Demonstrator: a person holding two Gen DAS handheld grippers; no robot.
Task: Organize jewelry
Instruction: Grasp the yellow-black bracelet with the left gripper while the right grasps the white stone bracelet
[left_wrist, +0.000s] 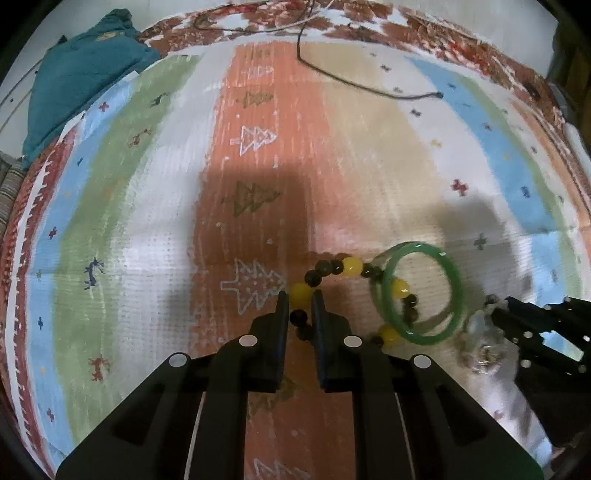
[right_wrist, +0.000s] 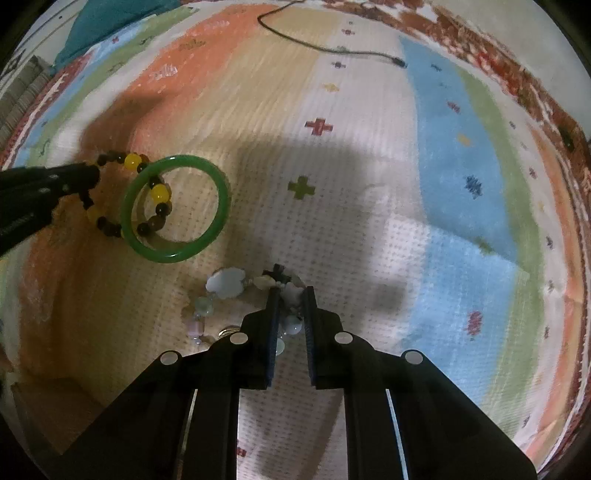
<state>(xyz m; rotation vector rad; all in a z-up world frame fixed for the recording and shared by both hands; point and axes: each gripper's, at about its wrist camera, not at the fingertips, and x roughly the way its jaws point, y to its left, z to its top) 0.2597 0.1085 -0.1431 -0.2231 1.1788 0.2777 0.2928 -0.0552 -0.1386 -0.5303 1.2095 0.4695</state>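
On striped mat (left_wrist: 155, 206), left gripper (left_wrist: 300, 295) closed on yellow-and-dark bead bracelet (left_wrist: 351, 266), which overlaps green bangle (left_wrist: 456, 273). Right gripper (right_wrist: 290, 290) nearly closed around pale bead bracelet (right_wrist: 225, 284), just beside bangle.

- A striped mat (left_wrist: 258, 166) with orange, beige, white, blue and green bands and small tree and cross motifs carries everything.
- On it lie 3 bracelets: a green bangle (left_wrist: 421, 293) overlapping a yellow-and-dark beaded bracelet (left_wrist: 351, 266), and a pale-stone bracelet (right_wrist: 225, 284) nearby.
- A dark cable (left_wrist: 354, 83) and a teal cloth (left_wrist: 81, 77) rest at its far edge.
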